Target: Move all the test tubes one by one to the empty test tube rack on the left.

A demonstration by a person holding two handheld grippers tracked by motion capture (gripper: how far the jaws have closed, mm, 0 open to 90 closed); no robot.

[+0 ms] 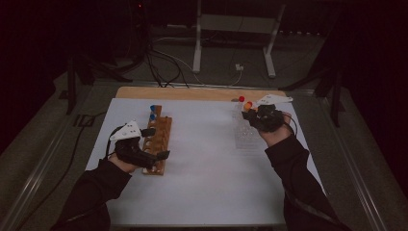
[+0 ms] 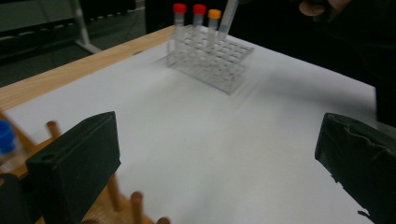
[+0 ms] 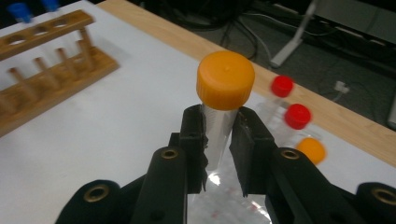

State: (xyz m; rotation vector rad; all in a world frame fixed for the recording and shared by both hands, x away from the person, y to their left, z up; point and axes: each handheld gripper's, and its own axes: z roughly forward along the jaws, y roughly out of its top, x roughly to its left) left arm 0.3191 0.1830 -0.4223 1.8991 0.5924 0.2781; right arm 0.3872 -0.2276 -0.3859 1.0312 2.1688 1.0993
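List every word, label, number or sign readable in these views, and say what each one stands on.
None can be read. The orange-capped tube in the right claw, the red-capped tubes, the clear rack and the wooden rack show no print or labels. The high view is too dark and small to show any markings.

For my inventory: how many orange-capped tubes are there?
2. The held tube is in the right gripper; the other tube stands in the clear rack. None seems hidden.
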